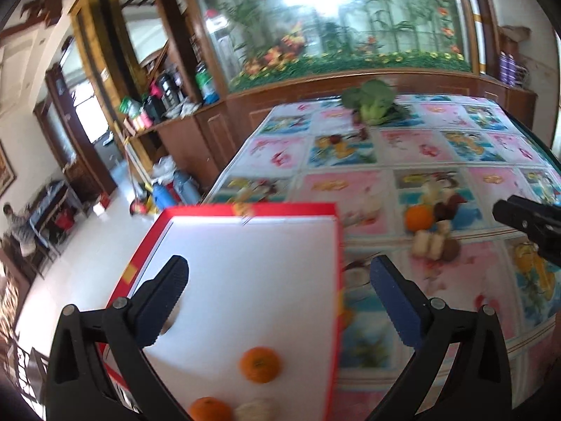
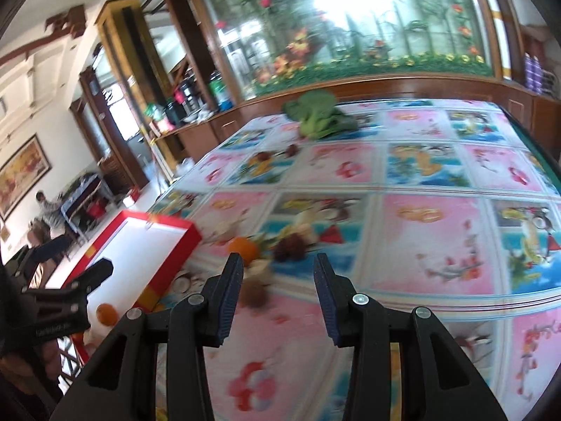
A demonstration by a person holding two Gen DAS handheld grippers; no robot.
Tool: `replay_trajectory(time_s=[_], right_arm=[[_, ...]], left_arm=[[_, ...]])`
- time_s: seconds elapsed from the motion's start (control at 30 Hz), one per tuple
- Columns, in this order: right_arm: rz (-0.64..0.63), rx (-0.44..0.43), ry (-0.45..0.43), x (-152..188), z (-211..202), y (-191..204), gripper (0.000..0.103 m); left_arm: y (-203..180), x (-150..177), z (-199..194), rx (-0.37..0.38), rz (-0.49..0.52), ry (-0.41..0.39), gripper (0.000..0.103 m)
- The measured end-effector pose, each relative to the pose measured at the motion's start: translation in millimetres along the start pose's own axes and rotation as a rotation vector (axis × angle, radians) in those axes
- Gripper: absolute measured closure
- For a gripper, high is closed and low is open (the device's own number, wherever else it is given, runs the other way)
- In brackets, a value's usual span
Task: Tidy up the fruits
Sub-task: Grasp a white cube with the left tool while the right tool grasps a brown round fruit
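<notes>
A red box with a white inside (image 1: 245,273) sits at the table's left edge; it also shows in the right wrist view (image 2: 140,242). In it lie two oranges (image 1: 260,365) (image 1: 210,409) and a pale fruit (image 1: 256,410). My left gripper (image 1: 277,280) is open and empty above the box. On the table, an orange (image 1: 419,218), a dark red fruit (image 1: 447,207) and pale and brown pieces (image 1: 434,245) lie in a cluster. My right gripper (image 2: 277,270) is open and empty just before that cluster (image 2: 266,249).
A leafy green vegetable (image 2: 315,114) lies at the table's far edge, with small dark fruits (image 2: 291,149) near it. The table has a patterned pink and blue cloth (image 2: 420,231). A wooden cabinet and flower mural stand behind. The floor drops off left of the box.
</notes>
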State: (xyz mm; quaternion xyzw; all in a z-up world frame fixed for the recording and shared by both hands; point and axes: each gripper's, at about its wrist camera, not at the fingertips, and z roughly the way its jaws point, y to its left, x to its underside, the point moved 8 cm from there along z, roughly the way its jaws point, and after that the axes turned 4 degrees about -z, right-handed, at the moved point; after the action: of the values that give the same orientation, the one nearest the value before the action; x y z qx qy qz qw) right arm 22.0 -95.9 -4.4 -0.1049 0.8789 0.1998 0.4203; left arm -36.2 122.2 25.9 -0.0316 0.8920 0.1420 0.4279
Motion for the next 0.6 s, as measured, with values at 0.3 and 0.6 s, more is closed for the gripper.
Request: replay_trajectory(time_s=[0.3,0.6], right_arm=[[0.044,0.053,0.017,-3.9,1.0,-33.3,0.062],[0.049,0.039,0.021,-3.0,-0.7,-33.4,0.062]], left_arm=[[-56.9,-15.2,-8.5,0.036,0.098,-0.021,0.0],[-74.9,-16.7,-5.2,0.043,0.115,-0.012,0.0]])
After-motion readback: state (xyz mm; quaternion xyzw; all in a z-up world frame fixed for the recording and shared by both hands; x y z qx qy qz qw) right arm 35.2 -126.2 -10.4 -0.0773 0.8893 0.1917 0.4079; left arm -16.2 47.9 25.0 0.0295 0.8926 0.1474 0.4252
